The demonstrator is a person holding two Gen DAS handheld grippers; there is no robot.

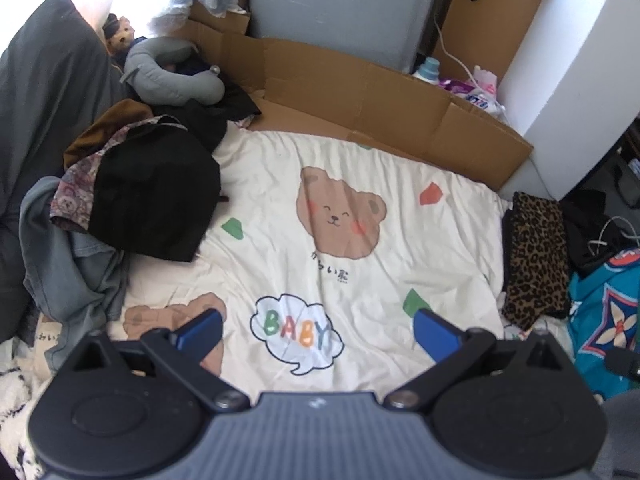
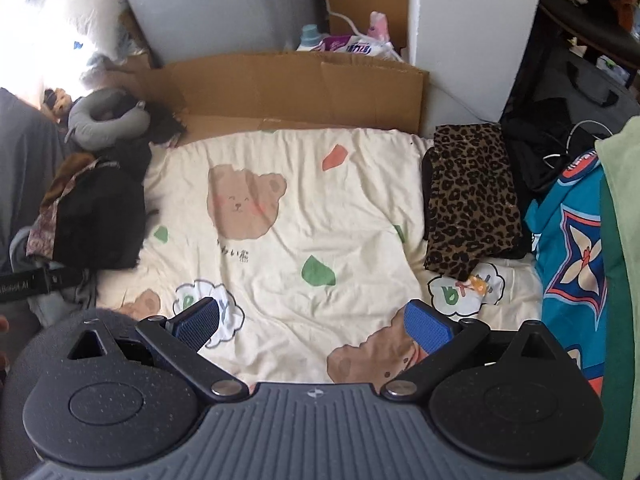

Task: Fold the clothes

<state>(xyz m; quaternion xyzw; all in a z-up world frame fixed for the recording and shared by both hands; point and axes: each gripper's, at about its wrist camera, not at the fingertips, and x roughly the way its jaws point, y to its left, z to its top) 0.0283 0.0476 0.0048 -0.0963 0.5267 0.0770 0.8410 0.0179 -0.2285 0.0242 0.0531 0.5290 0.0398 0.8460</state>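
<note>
Cream bedsheet (image 1: 360, 168) with bears fills the left wrist view. The left gripper (image 1: 318, 330) hangs over it, spread wide and holding nothing. The pile of clothes (image 1: 132, 200) waits at the left side, black top uppermost.

From the right wrist view, the right gripper (image 2: 310, 326) is wide too, and bare. A folded leopard cloth (image 2: 472, 200) lies at the right, maybe on something black. Grabbing the pile could lift two clothes at once, since they lie tangled.

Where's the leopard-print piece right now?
The leopard-print piece lies folded at the bedsheet's right edge in both wrist views, beside the blue patterned fabric, below the white pillar.
</note>
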